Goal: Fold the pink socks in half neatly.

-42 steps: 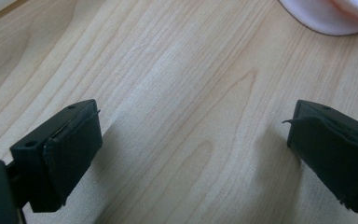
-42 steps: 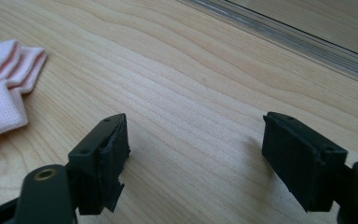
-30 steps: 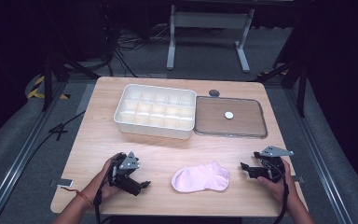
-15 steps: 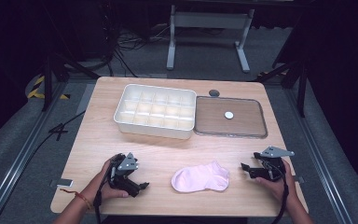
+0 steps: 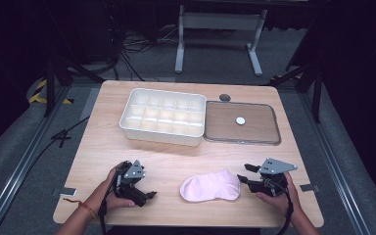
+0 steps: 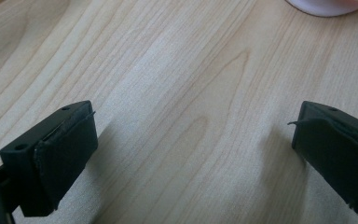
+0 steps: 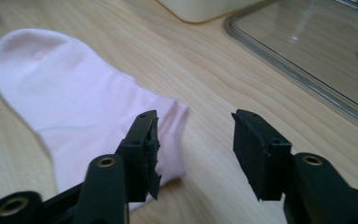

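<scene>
We see a soft, light pink sock (image 5: 210,186) lying flat on the counter (image 5: 176,152). Our right gripper (image 5: 247,175), at its three o'clock, has been narrowing its half-open, empty fingers (image 7: 142,140) toward the cuff; our left gripper (image 5: 149,195) gapes wide.

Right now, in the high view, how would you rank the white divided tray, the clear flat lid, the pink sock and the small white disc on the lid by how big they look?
1. White divided tray, largest.
2. Clear flat lid, only slightly smaller.
3. Pink sock.
4. Small white disc, by far the smallest.
</scene>
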### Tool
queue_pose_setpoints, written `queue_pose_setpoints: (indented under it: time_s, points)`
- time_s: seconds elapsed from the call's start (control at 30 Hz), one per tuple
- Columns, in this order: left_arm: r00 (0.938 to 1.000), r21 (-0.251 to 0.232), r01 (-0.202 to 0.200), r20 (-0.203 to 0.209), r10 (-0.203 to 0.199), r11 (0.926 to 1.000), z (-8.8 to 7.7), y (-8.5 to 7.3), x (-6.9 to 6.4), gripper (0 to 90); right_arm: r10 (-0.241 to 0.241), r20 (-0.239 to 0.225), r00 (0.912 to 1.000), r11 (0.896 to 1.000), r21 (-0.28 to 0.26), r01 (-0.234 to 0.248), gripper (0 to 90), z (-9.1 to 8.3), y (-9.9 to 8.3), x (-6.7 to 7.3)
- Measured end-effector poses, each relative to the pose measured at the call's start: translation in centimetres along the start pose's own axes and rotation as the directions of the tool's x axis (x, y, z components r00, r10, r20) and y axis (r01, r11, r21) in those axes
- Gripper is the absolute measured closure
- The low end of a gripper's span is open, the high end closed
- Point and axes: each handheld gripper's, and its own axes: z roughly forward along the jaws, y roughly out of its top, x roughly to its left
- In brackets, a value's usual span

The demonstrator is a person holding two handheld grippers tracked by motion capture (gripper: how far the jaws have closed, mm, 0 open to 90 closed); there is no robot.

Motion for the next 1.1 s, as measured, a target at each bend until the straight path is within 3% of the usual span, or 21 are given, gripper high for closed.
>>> queue_pose_setpoints:
  time_s: [0.37, 0.57, 0.67, 0.83, 0.93, 1.0, 1.1]
  points:
    - [1.0000, 0.001, 0.004, -0.003, -0.004, 1.0000, 0.0, 0.0, 0.0, 0.3, -0.070, -0.099, 0.9926, 0.997, 0.009, 0.071, 57.4, 1.6, 1.5, 2.8]
    - [0.9995, 0.008, 0.024, -0.020, -0.024, 0.9997, 0.1, 0.3, -0.3, 1.4, -0.135, -0.166, 0.9768, 0.988, 0.049, 0.145, 60.8, 3.1, 1.9, 4.7]
    - [0.9986, -0.017, 0.047, -0.025, -0.047, 0.9988, 0.1, 0.7, -0.7, 15.4, -0.137, -0.186, 0.9731, 0.986, 0.067, 0.151, 61.0, 3.6, 1.6, 5.0]
    - [0.9972, -0.032, 0.071, 0.024, -0.070, 0.9970, 0.9, 1.8, -1.2, 20.6, -0.137, -0.189, 0.9724, 0.983, 0.096, 0.157, 62.1, 4.3, 1.2, 5.2]
    - [0.9964, -0.034, 0.064, 0.057, -0.062, 0.9974, 1.6, 2.7, -1.9, 22.9, -0.138, -0.189, 0.9723, 0.982, 0.105, 0.159, 62.5, 4.6, 1.1, 5.3]
    - [0.9934, -0.046, 0.077, 0.089, -0.073, 0.9960, 2.1, 3.3, -2.3, 23.5, -0.128, -0.194, 0.9725, 0.984, 0.097, 0.149, 62.6, 4.7, 1.0, 5.3]
    - [0.9918, -0.058, 0.083, 0.102, -0.077, 0.9949, 2.5, 3.9, -2.8, 24.1, -0.128, -0.192, 0.9730, 0.985, 0.094, 0.148, 62.7, 4.8, 0.9, 5.4]
